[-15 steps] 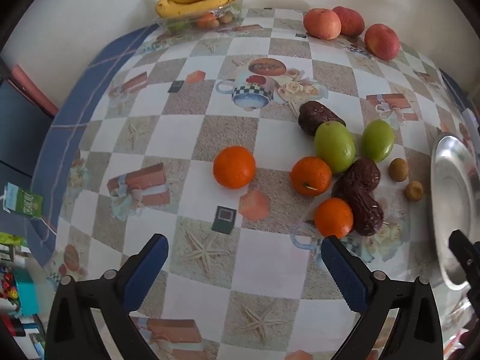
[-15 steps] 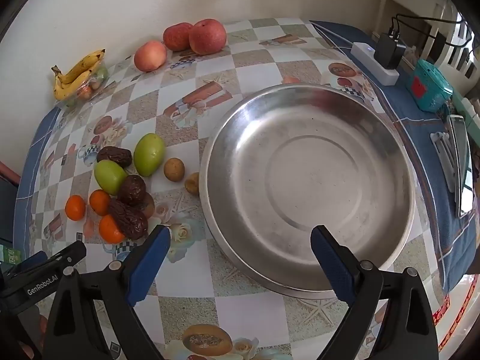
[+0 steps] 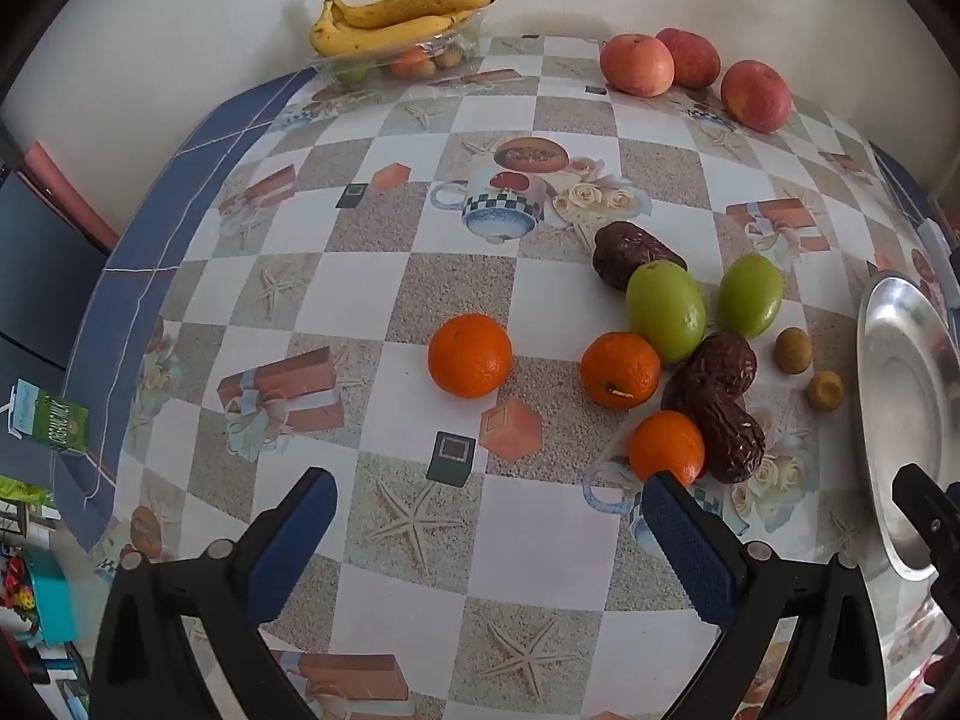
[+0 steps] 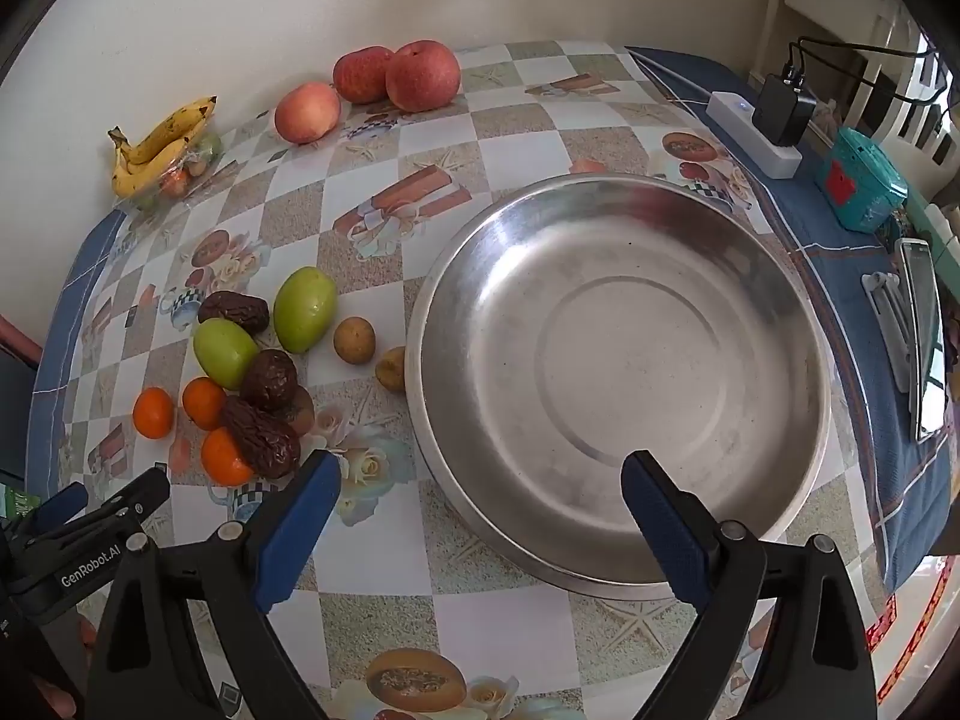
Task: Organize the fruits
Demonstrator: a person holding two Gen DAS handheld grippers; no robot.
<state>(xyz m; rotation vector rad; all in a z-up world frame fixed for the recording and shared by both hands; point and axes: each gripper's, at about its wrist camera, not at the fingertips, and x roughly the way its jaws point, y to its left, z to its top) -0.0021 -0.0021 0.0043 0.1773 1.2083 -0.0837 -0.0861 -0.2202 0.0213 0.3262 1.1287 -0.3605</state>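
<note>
A cluster of fruit lies on the checked tablecloth: three oranges, the nearest one [image 3: 666, 446] just past my left gripper's right fingertip, two green fruits [image 3: 666, 311], dark dates [image 3: 726, 429] and two small brown fruits [image 3: 792, 350]. My left gripper [image 3: 489, 501] is open and empty, low over the table before the oranges. My right gripper [image 4: 480, 483] is open and empty over the near rim of the empty steel bowl [image 4: 774, 324]. The fruit cluster [image 4: 240, 384] lies left of the bowl.
Three apples [image 3: 690, 69] and a banana bunch on a clear tray [image 3: 396, 18] sit at the far edge by the wall. A power strip with charger [image 4: 762, 120], a teal box [image 4: 861, 180] and a phone [image 4: 924, 336] lie right of the bowl.
My left gripper has edged slightly right and forward toward the fruit cluster. The right gripper has barely moved.
</note>
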